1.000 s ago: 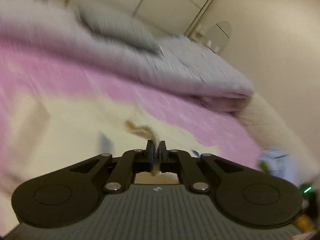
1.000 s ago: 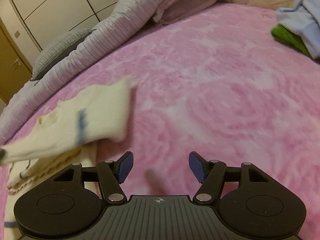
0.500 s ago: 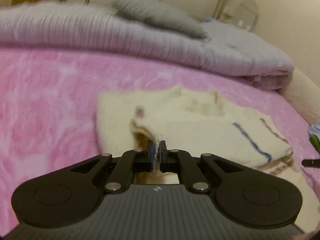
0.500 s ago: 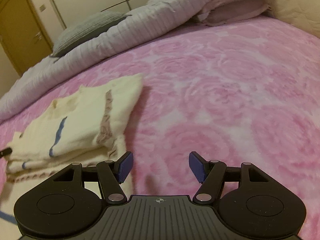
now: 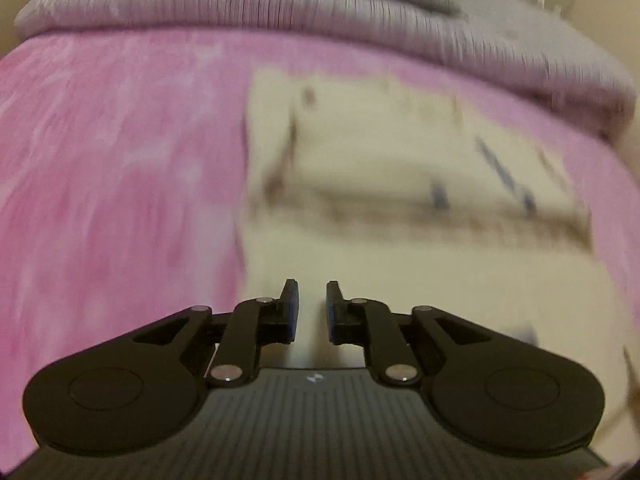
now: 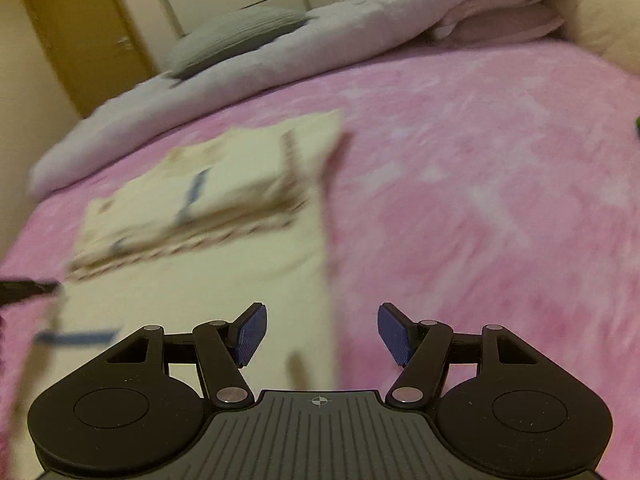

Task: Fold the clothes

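Note:
A cream garment [image 5: 400,184] with blue and brown stripes lies on the pink bedspread [image 5: 120,184], its far part folded over toward me. My left gripper [image 5: 312,312] hangs over the near cream cloth; its jaws are opening, with a narrow gap and nothing pinched between them. In the right wrist view the same cream garment [image 6: 224,216] lies to the left and ahead. My right gripper [image 6: 322,334] stands open above the garment's right edge, its blue pads [image 6: 250,334] clear of the cloth. A dark tip of the left gripper [image 6: 24,290] shows at the left edge.
A rolled grey quilt [image 5: 320,24] with a grey pillow [image 6: 236,36] on it runs along the far side of the bed. Folded pinkish bedding [image 6: 500,20] lies at the back right. A wooden door [image 6: 84,36] and pale wardrobe stand behind.
The left gripper carried a pinched corner of the cream garment over, laid the fold down and let go, its jaws parting. Both grippers drew back toward the near edge; the right stayed open.

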Demonstrator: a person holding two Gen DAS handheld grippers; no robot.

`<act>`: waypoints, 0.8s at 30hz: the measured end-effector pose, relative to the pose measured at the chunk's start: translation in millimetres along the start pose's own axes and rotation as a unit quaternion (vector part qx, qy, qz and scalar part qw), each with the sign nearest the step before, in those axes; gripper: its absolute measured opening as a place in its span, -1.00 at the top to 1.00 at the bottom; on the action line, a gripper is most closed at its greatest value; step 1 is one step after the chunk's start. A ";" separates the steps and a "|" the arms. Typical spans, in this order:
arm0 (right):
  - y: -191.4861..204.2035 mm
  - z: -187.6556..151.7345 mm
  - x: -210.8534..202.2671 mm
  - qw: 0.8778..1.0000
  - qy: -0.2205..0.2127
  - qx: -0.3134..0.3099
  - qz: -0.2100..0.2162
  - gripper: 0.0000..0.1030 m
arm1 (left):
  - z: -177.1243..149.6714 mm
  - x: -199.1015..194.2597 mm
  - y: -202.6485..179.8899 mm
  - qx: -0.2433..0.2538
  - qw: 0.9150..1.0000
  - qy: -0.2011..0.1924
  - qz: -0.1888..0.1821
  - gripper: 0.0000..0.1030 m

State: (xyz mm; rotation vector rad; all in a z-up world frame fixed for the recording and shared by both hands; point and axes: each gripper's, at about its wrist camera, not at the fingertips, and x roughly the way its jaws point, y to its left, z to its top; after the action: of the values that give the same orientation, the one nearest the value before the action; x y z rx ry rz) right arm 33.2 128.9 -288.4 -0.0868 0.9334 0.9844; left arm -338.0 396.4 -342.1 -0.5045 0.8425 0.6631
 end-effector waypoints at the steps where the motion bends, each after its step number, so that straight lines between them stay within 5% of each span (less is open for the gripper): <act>1: 5.3 -10.6 -2.5 1.000 0.009 0.000 0.000 -0.27 | -16.7 -11.4 -1.0 -0.007 1.000 0.000 0.009 0.66; 5: 28.1 -54.0 -7.6 0.994 0.055 -0.050 -0.078 -0.27 | -64.0 -55.3 -5.8 -0.032 0.999 0.024 0.024 0.66; 9: 40.4 -67.5 -41.5 0.996 0.052 -0.020 -0.074 -0.27 | -86.2 -106.8 -15.1 -0.019 0.999 0.031 0.025 0.66; 14: 74.8 -77.0 -94.5 0.996 -0.010 -0.048 -0.075 -0.27 | -99.3 -163.3 -35.2 -0.003 1.000 -0.020 0.015 0.49; 24: 139.2 -114.9 -142.1 0.995 -0.030 -0.082 -0.057 -0.27 | -127.2 -222.1 -74.1 0.038 0.997 -0.060 0.024 0.45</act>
State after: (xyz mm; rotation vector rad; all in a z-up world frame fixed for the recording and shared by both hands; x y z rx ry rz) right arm -173.5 62.0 -213.6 -0.2438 0.7826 0.9516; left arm -459.2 190.2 -224.6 -0.3729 0.7658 0.6955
